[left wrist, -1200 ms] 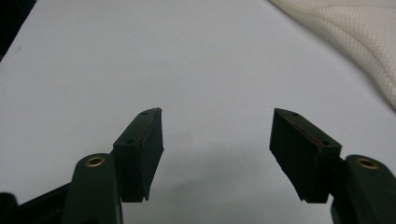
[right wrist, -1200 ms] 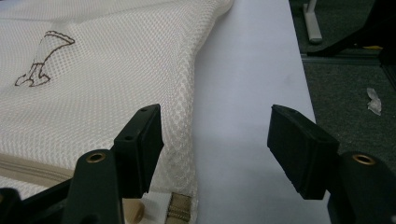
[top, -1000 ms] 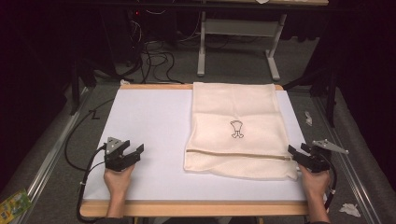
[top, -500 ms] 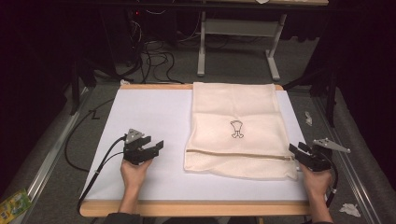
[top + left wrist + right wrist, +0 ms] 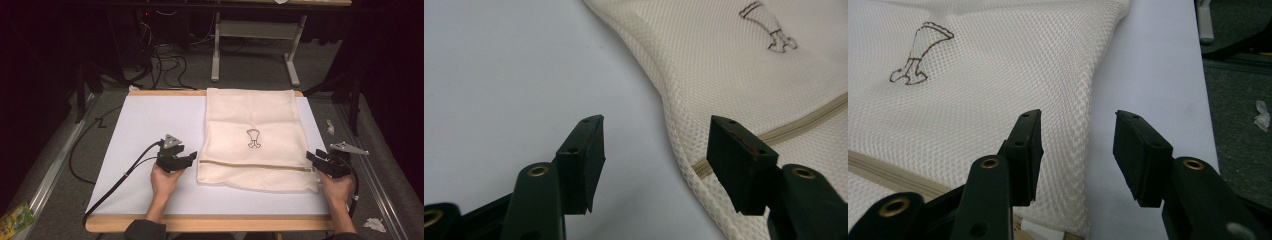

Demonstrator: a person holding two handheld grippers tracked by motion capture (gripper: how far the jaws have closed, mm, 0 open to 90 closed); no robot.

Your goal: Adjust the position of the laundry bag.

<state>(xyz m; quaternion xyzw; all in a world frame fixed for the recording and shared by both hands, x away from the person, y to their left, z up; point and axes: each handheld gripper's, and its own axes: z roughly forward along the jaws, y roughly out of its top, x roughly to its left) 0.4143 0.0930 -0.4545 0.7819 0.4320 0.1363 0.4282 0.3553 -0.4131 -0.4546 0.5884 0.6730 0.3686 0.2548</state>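
- On the right half of the white table top (image 5: pixel 150 130), a cream mesh laundry bag (image 5: pixel 252 115) lay flat, running from the far edge almost to the near edge, its zipper (image 5: pixel 250 165) crosswise near the near end and a small dark printed logo (image 5: pixel 254 138) mid-panel.
- Left gripper (image 5: pixel 189 158) was just beside the bag's left edge at the zipper end, jaws spread; they had just been closing slightly, with nothing between them. Left gripper view showed bare table in the gap, the bag's bound edge (image 5: pixel 674 130) under the right-hand jaw.
- Right gripper (image 5: pixel 312 157) sat at the bag's right edge near the near right corner. Jaws spread, having just been closing; right gripper view had the bag edge (image 5: pixel 1093 125) in the gap, pads not pressing on it.
- Judgement: step in hand was taking both side edges at zipper level, probably to lift or fold.
- To do it well: left needed to slide further right so the seam sat between the pads, not under one.
- Bite the bound seam, not open mesh; mesh likely stretches and slips.
- Keep both grips level with each other, otherwise the bag would probably skew on lift.
- Risk: pinching just one layer would let the bag gape.
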